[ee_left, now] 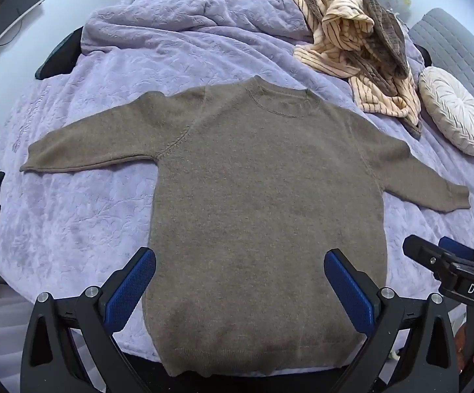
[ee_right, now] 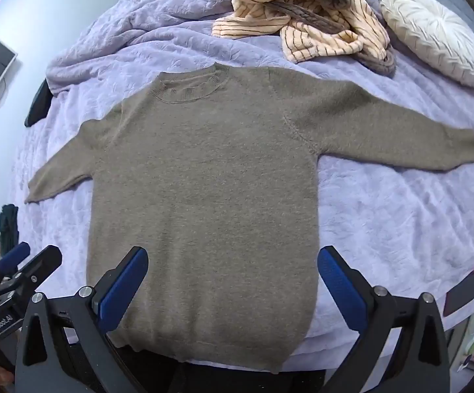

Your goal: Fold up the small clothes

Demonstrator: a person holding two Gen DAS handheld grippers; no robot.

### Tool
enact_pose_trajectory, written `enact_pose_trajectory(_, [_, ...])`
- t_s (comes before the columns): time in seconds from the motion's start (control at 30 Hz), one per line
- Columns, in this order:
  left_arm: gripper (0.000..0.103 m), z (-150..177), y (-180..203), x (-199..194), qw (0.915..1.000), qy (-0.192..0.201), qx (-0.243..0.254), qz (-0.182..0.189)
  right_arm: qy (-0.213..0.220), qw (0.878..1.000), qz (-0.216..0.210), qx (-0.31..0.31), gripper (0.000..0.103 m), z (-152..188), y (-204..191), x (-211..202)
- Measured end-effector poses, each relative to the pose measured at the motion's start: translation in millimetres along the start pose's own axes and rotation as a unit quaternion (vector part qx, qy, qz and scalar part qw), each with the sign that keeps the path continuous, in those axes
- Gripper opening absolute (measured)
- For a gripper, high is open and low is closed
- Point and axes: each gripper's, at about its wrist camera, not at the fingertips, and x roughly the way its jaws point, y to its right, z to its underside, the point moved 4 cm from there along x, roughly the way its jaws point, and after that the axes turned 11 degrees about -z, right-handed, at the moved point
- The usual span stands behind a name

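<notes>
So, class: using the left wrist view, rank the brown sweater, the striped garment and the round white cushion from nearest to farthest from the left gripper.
1. Brown sweater: its hem lies just below the open left gripper.
2. Round white cushion: right edge, mid-bed.
3. Striped garment: heaped at the far right; its near end is level with the cushion.

Matt brown knit sweater point(ee_left: 263, 203) on crinkled lilac quilted bedspread point(ee_left: 83, 216)

"DAS" marks the right hand-held gripper point(ee_left: 440, 255); "GenRobot.AI" the left hand-held gripper point(ee_right: 24, 258).
</notes>
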Motion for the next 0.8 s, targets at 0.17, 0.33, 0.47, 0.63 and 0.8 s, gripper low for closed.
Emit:
enact_pose_trajectory(0.17, [0.103, -4.2, -0.2, 3.3, 0.9996, -0.005, 0.018, -0.021, 0.001, 1.0, 0.002, -0.006, 0.103, -6.0, 0.2, -1.3])
enact_pose_trajectory(0.33, [0.103, -1.4, 5.0, 4.1, 0.9994, -0.015, 0.014, -0.028, -0.001, 1.0, -0.001, 0.001, 0.103, -9.4, 3.9, 2.4])
enact_pose_trajectory(0.47, [0.103, -2.6, 6.0, 4.3, 0.9991, -0.014, 0.014, -0.036, -0.001, 1.0, 0.001, 0.003, 0.103, -12.6, 7.2, 4.9])
enact_pose_trajectory(0.63, [0.103, -5.6, 5.7, 6.0, 0.9986, -0.018, 0.014, -0.049, -0.002, 1.0, 0.001, 0.011, 0.103, -17.5, 12.1, 8.0])
enact_pose_trajectory(0.8, [0.103, -5.6, 7.6, 9.1, 0.9982, -0.026, 0.017, -0.052, -0.005, 1.0, -0.001, 0.016, 0.103, -19.7, 15.5, 11.1])
